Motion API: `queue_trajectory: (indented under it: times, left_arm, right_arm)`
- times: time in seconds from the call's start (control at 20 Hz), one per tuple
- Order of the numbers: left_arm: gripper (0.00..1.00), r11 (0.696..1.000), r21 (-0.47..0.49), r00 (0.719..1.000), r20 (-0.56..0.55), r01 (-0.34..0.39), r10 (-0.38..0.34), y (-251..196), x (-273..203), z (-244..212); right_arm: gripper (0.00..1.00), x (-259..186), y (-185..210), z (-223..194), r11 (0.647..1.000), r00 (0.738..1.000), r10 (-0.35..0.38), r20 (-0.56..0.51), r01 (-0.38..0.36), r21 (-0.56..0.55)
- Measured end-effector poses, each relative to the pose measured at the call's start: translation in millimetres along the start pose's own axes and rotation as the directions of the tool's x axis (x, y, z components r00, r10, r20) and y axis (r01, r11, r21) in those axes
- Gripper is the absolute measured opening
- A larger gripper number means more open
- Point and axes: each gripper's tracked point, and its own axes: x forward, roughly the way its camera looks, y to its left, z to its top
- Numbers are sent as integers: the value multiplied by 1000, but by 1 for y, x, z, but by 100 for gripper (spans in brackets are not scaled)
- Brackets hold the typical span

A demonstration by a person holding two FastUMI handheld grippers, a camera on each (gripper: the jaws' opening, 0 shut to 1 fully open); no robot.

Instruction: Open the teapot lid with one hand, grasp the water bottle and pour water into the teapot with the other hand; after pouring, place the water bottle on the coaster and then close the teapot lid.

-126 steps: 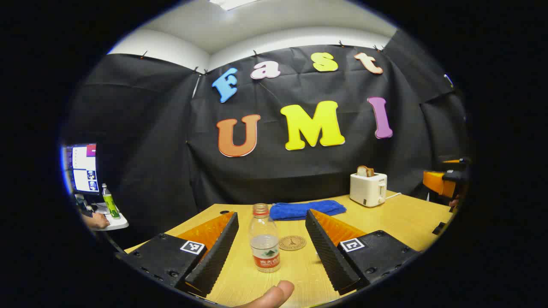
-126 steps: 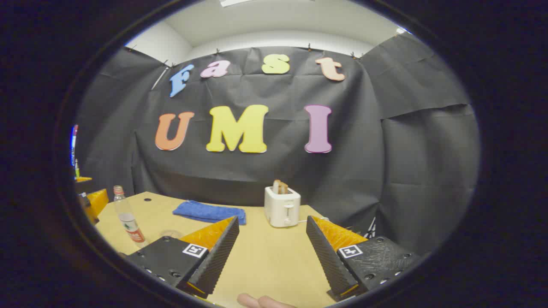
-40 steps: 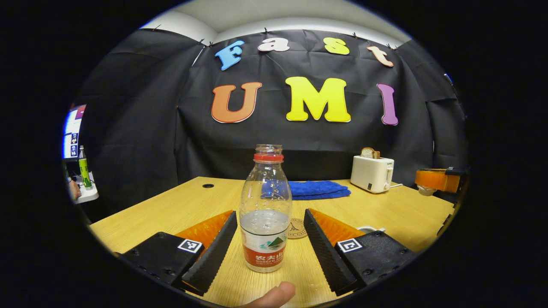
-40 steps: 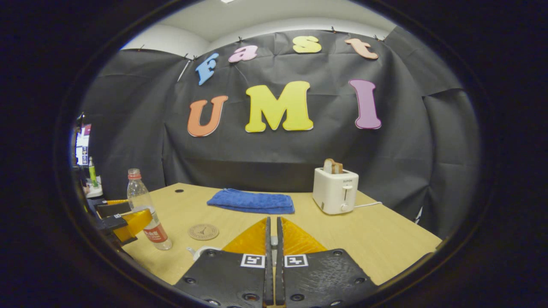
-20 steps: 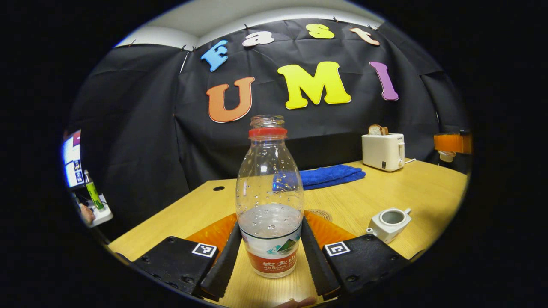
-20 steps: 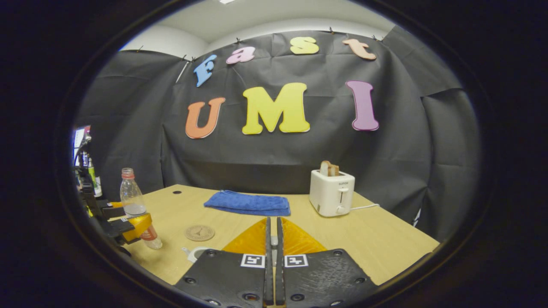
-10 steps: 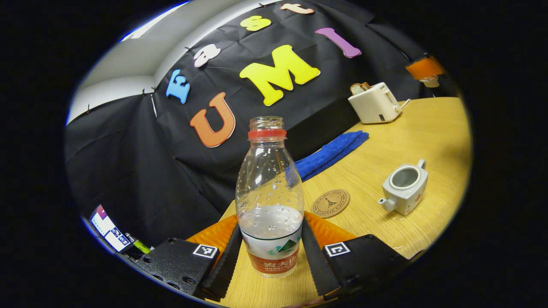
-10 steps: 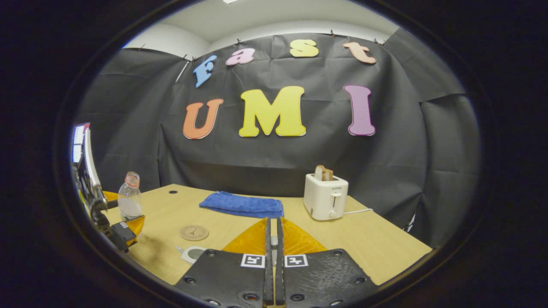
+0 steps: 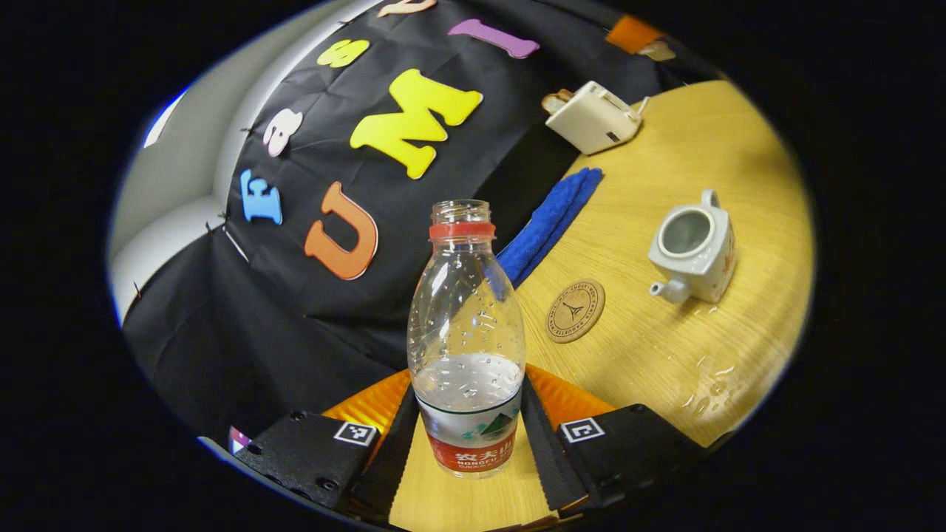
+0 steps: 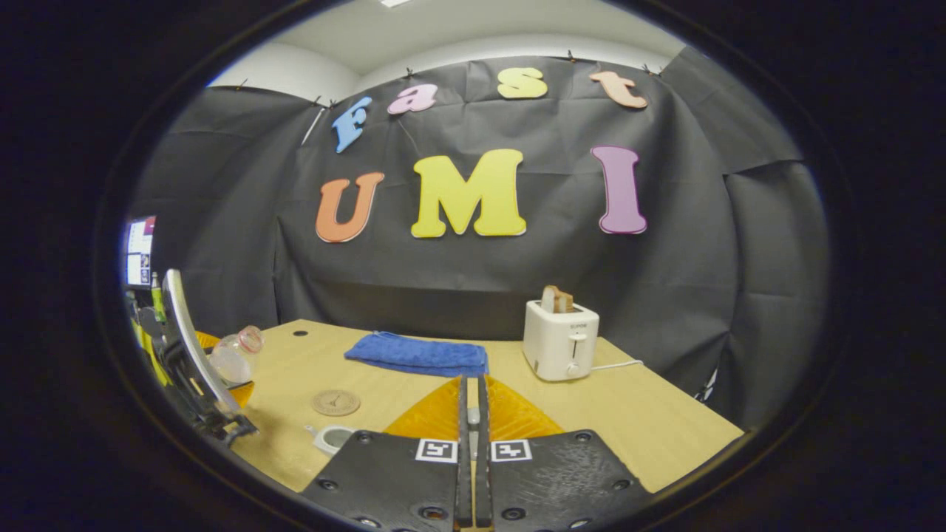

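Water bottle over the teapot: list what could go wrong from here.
1. The water bottle has no cap and is tilting while the teapot sits well off to the side, so water may land on the table, where wet streaks already show.
2. The teapot's opening is small, so the stream could miss it.
3. The left gripper holds the bottle low on its label, so it might slip as it tips.

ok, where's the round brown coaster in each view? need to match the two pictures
Left gripper view: the round brown coaster lies right of centre on the wooden table, between the clear plastic water bottle and the white teapot.
Right gripper view: lower left, at on the table, just behind the teapot's rim.
Shared landmark: the folded blue towel.
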Motion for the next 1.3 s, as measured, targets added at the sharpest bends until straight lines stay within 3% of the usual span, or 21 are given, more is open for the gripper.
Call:
queue_trajectory:
  times: [0.3, 0.65, 0.7, 0.75, 0.95, 1.1, 1.15, 1.3]
  left_arm:
    - [75, 954, 298, 1000, -9, 9, -7, -14, -4, 8]
    - [75, 828, 560, 1000, -29, 18, -2, -20, -6, 23]
    - [79, 804, 595, 1000, -29, 21, -6, -21, -7, 26]
    - [75, 782, 623, 1000, -26, 18, -2, -21, -8, 28]
    - [75, 723, 690, 999, -43, 28, 2, -22, -9, 30]
    - [79, 691, 723, 1000, -13, 1, 12, -18, -10, 42]
    - [75, 682, 731, 1000, -17, 1, 17, -16, -9, 42]
    - [75, 642, 766, 999, -30, 6, 26, -10, -6, 44]
  right_arm:
    - [2, -4, -8, 7, 1000, 1000, -13, 20, 13, 5]
    - [2, -4, -18, 8, 999, 999, -35, 18, 35, -3]
    - [2, -5, -19, 10, 999, 999, -38, 23, 38, -6]
    - [2, -5, -21, 11, 999, 999, -43, 30, 44, -10]
    - [2, -6, -24, 15, 999, 998, -43, 45, 44, -18]
    - [2, -3, -27, 14, 999, 998, -41, 40, 42, -12]
    - [2, -3, -27, 13, 999, 998, -40, 40, 41, -11]
    - [2, -2, -29, 14, 999, 998, -42, 45, 42, -11]
